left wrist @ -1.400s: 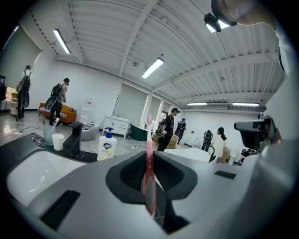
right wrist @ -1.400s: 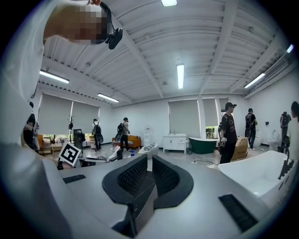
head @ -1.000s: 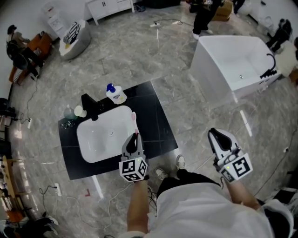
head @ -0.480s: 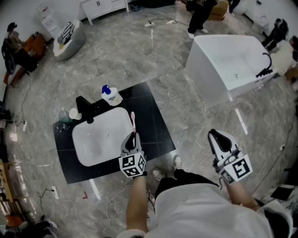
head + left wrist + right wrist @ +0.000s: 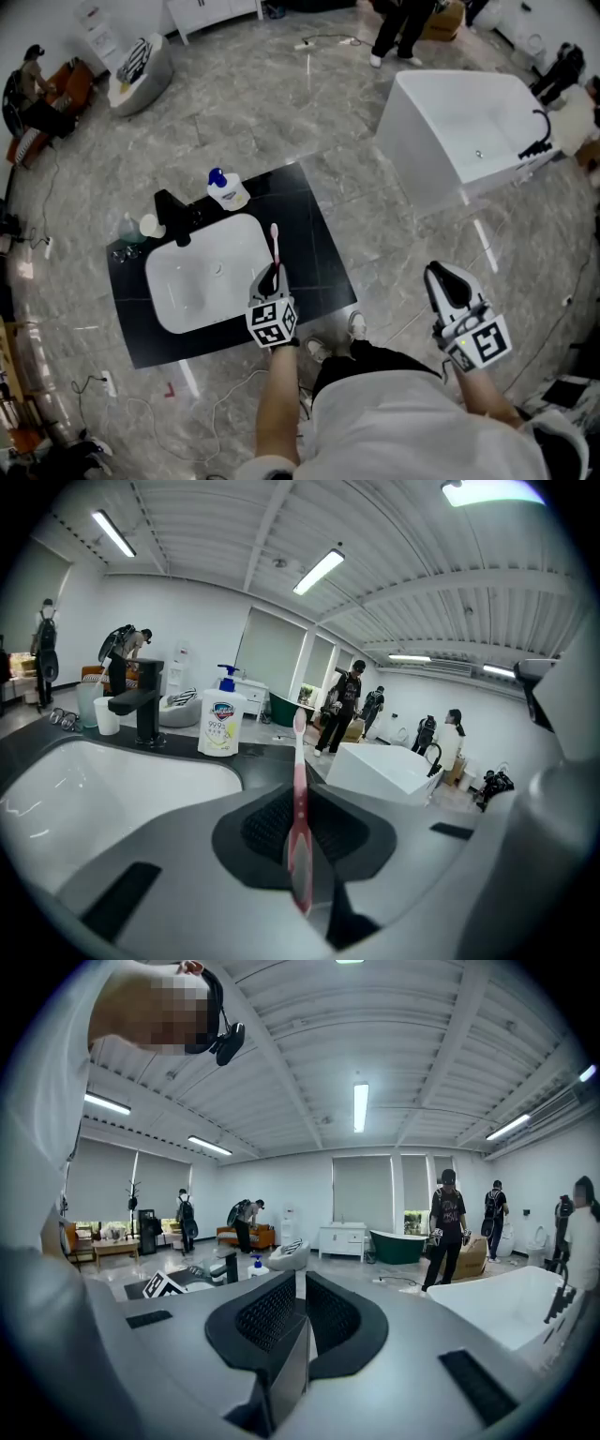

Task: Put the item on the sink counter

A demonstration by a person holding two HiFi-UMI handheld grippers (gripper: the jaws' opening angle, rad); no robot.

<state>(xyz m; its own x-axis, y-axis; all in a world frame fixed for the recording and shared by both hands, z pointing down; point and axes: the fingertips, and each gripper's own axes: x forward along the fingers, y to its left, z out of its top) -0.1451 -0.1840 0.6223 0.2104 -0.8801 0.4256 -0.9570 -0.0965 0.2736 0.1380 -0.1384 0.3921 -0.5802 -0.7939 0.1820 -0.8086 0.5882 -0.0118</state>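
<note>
A pink toothbrush [image 5: 275,246] with a white head is clamped between the jaws of my left gripper [image 5: 271,277], which is shut on its handle. In the left gripper view the toothbrush [image 5: 299,799] sticks out forward from the left gripper [image 5: 300,841], bristle end away from me. It hangs over the right rim of the white basin [image 5: 202,272], which is set in the black sink counter [image 5: 319,253]. My right gripper [image 5: 441,277] is off to the right above the floor, shut with nothing in it, as the right gripper view [image 5: 302,1312] also shows.
At the back of the counter stand a black faucet [image 5: 173,214], a white soap bottle with a blue pump [image 5: 226,190] and a small cup [image 5: 150,226]. A white bathtub [image 5: 459,131] stands to the far right. People stand at the room's far side.
The left gripper has turned a little with the toothbrush, so the brush now points straight along the basin's right rim. The right gripper has hardly moved.
</note>
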